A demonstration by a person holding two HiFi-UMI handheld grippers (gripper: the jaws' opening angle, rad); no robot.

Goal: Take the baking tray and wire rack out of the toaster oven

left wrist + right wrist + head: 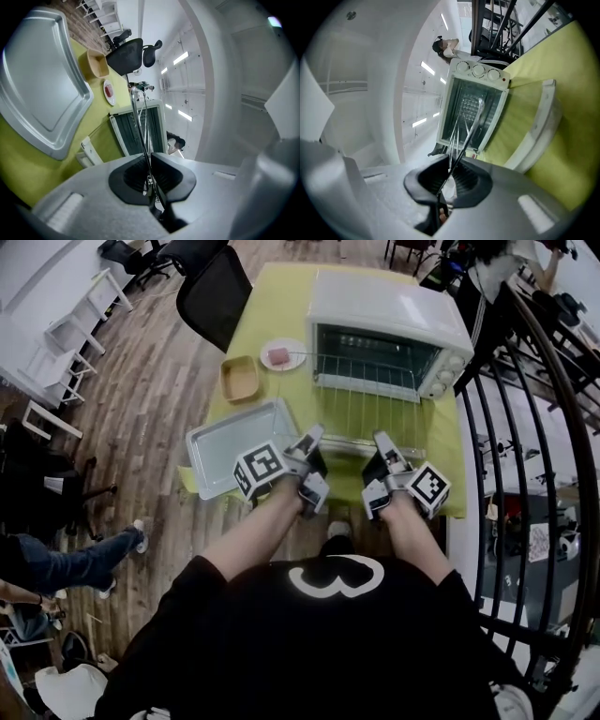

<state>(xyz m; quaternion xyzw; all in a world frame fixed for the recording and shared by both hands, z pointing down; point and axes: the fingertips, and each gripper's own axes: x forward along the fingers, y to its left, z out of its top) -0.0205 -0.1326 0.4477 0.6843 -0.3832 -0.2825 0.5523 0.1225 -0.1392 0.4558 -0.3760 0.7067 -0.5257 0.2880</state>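
- Currently pinched shut on front wire of wire rack (361,409) w/ left hand-held gripper (314,440) and right hand-held gripper (382,442); thin hold, could slip if pulled unevenly.
- Roughly half out of toaster oven (384,301), back end at its mouth, over open door (398,452); might snag or drop onto door if tilted.
- Already out: baking tray (230,442), at worktop's front-left corner, close to left arm; could get knocked off.
- Yellow-covered worktop (272,306) w/ small dish (240,379) + plate (281,354) left of oven; wood floor (141,381), office chair (216,292) by far-left corner, black railing (525,427) to the right.
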